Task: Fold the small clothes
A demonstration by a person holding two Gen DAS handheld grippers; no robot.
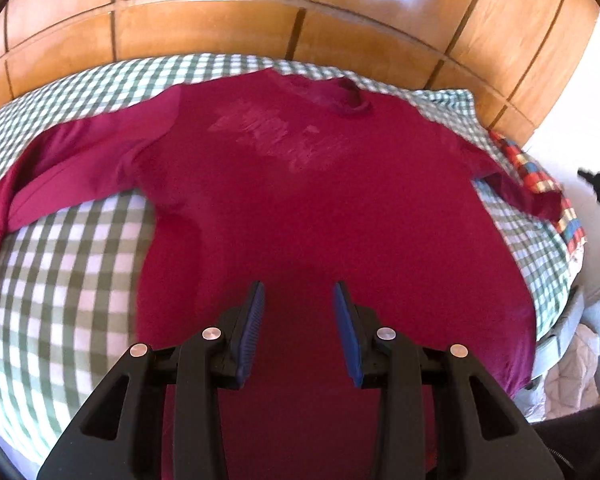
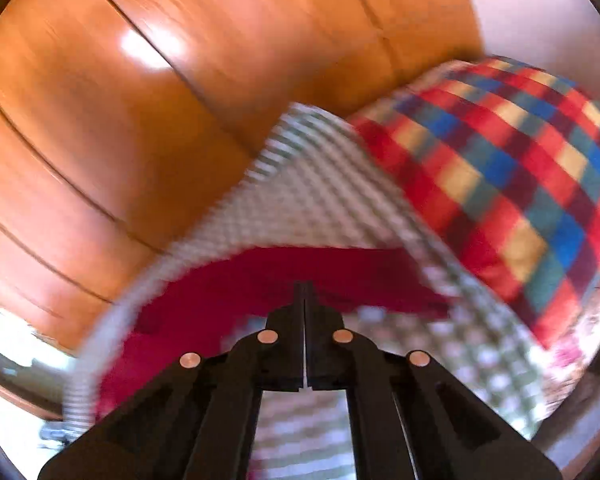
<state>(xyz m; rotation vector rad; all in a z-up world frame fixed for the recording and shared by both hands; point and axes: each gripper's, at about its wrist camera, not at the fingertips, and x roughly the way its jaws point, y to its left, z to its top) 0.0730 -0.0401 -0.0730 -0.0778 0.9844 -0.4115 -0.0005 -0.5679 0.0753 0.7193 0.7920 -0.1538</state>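
A magenta long-sleeved shirt (image 1: pixel 300 200) lies spread flat on a green-and-white checked cloth (image 1: pixel 60 280), collar at the far side, one sleeve stretched out to the left and the other to the right. My left gripper (image 1: pixel 299 292) is open and empty, hovering above the shirt's lower middle. In the blurred right wrist view my right gripper (image 2: pixel 304 286) has its jaws together, with its tips at the edge of the shirt's sleeve (image 2: pixel 300 268); whether any fabric is pinched between them cannot be told.
A wooden panelled wall (image 1: pixel 260 12) rises behind the bed. A multicoloured checked pillow (image 2: pixel 520 168) lies at the right, also in the left wrist view (image 1: pixel 540 176). White fabric (image 1: pixel 572 364) lies off the bed's right edge.
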